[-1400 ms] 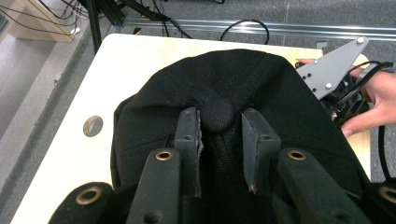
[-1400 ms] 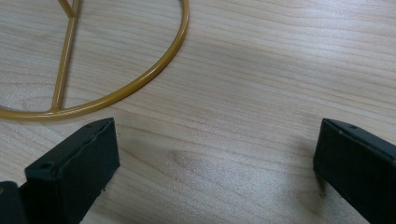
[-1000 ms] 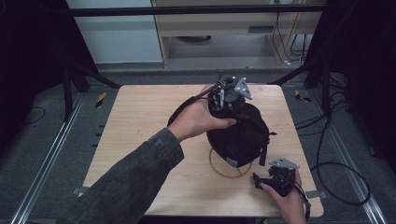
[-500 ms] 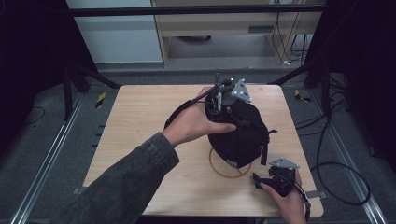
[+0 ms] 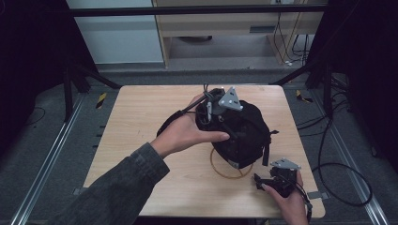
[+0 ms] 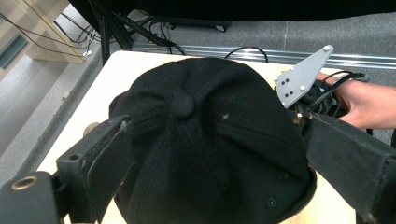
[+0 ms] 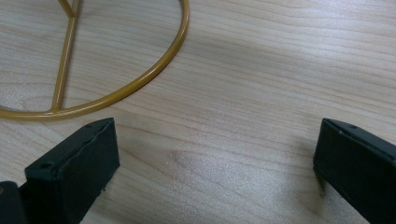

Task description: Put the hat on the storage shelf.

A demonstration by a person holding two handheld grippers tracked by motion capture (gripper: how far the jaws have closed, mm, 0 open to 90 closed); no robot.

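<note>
A black cap [image 5: 241,133] sits on a gold wire stand whose ring base [image 5: 231,172] lies on the wooden table [image 5: 141,117]. A hand holds my left gripper [image 5: 218,115] on top of the cap, pointing down at it. In the left gripper view its jaws are spread wide on either side of the cap's crown [image 6: 201,140], so the left gripper [image 6: 215,125] is open. My right gripper [image 5: 263,180] rests low at the table's near right corner. It is open over bare wood [image 7: 218,125], with the gold ring [image 7: 140,79] just ahead of its left jaw.
The table's near right edge [image 5: 319,206] lies close to the right hand. A dark cable loops on the floor to the right [image 5: 347,183]. Metal rails run along both sides of the table [image 5: 47,164]. The left gripper view catches the right gripper's grey plate [image 6: 301,79].
The left hand and its gripper have shifted slightly toward the person over the cap's top. The right gripper has stayed in place.
</note>
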